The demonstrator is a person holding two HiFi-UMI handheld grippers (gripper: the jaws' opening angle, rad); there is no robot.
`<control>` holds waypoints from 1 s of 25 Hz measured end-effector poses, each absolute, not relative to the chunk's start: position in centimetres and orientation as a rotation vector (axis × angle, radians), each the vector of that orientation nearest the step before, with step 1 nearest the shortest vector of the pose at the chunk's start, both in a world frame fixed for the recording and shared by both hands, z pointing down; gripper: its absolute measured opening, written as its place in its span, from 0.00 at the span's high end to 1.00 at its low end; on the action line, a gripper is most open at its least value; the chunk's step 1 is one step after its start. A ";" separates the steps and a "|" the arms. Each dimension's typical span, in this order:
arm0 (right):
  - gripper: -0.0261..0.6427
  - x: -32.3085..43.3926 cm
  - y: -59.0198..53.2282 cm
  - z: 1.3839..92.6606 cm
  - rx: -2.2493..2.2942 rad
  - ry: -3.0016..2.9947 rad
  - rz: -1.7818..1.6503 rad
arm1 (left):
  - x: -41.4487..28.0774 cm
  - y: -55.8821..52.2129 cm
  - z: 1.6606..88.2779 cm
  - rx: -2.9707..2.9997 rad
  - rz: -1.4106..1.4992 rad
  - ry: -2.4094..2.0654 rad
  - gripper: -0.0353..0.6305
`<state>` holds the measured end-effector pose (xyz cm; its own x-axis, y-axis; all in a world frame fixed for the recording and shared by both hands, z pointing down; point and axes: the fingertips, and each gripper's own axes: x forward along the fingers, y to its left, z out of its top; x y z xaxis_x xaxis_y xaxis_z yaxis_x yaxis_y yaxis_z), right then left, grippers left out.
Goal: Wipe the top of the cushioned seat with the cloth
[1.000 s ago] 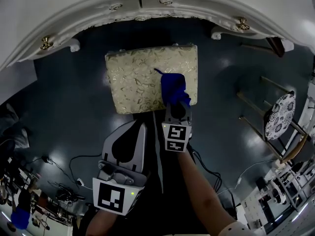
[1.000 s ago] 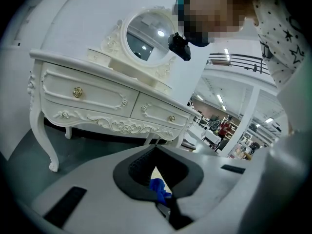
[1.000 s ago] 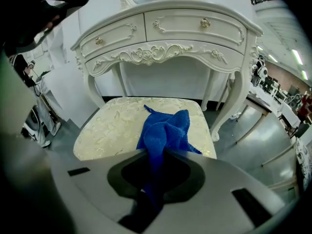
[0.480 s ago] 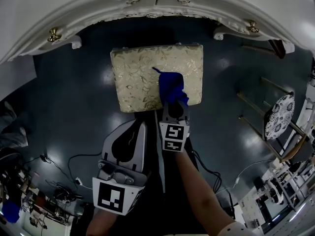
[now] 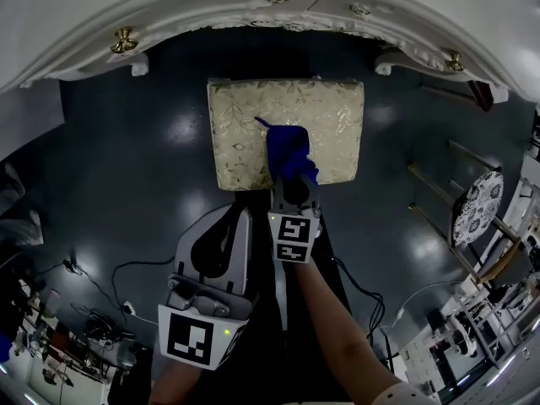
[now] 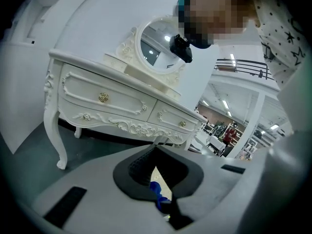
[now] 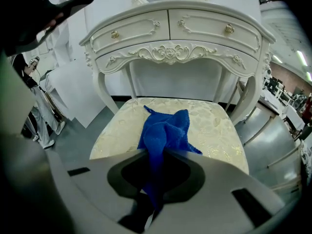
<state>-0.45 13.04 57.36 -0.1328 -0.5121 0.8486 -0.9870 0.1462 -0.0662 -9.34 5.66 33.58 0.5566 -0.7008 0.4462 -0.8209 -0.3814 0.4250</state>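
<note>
The cushioned seat (image 5: 287,132) is a square stool with a cream floral top, standing before a white dressing table; it fills the middle of the right gripper view (image 7: 209,126). A blue cloth (image 5: 288,152) lies bunched on the seat's near middle and trails back into my right gripper (image 5: 293,184), which is shut on it (image 7: 163,138). My left gripper (image 5: 221,234) hangs back over the dark floor, away from the seat, jaws together with nothing between them. Through its jaws a sliver of the blue cloth (image 6: 156,191) shows.
A white carved dressing table (image 5: 278,7) with brass knobs arches over the far side of the seat. A round patterned stool (image 5: 477,201) and wooden-legged furniture stand at the right. Cables (image 5: 101,289) lie on the dark floor at the lower left.
The right gripper and cloth have slid left across the seat top, from its right side toward the middle. The left gripper has stayed where it was.
</note>
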 end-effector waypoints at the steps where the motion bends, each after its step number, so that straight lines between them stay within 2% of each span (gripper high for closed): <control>1: 0.87 -0.8 13.0 57.3 1.440 -1.744 0.878 | -9.7 5.7 33.6 2.174 0.252 -1.223 0.93; 25: 0.87 -10.6 13.3 56.8 1.265 -1.919 0.869 | -16.3 6.4 34.4 2.056 0.233 -1.393 0.93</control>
<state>-10.59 13.34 56.81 -0.3045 -0.4899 0.8169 -0.9371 0.3079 -0.1647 -16.27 6.37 34.35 0.4235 -0.7714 0.4749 -0.8839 -0.2372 0.4030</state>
